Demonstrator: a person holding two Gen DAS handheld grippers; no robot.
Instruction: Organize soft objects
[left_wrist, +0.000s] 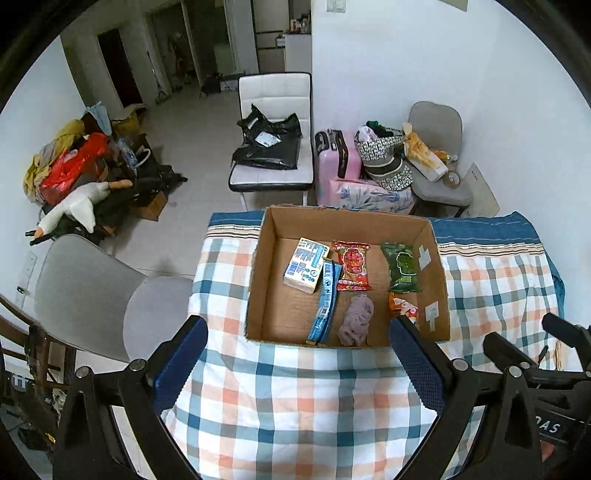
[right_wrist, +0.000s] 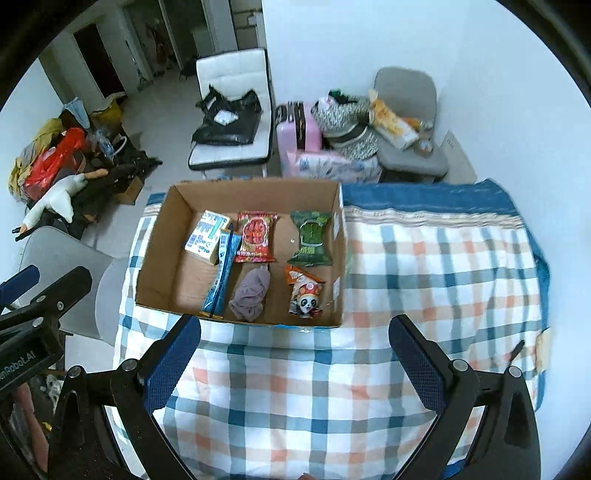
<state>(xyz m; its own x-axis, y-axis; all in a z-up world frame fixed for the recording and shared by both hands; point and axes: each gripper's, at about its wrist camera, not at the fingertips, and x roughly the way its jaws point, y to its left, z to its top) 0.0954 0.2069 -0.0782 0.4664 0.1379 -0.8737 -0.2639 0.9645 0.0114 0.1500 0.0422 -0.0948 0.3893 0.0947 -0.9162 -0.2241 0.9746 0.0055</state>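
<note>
Both my left tongs (left_wrist: 297, 363) and right tongs (right_wrist: 295, 360) gape wide, holding nothing, above the checked desk (right_wrist: 295, 387), near the cardboard box (right_wrist: 177, 206) by its far edge.

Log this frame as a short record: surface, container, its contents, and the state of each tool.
surface: plaid cloth
container: open cardboard box resting on the cloth
contents: carton, blue packet, red packet, green packet, panda packet, purple cloth
left tool: open, empty, hovering before the box
right tool: open, empty, hovering before the box
</note>
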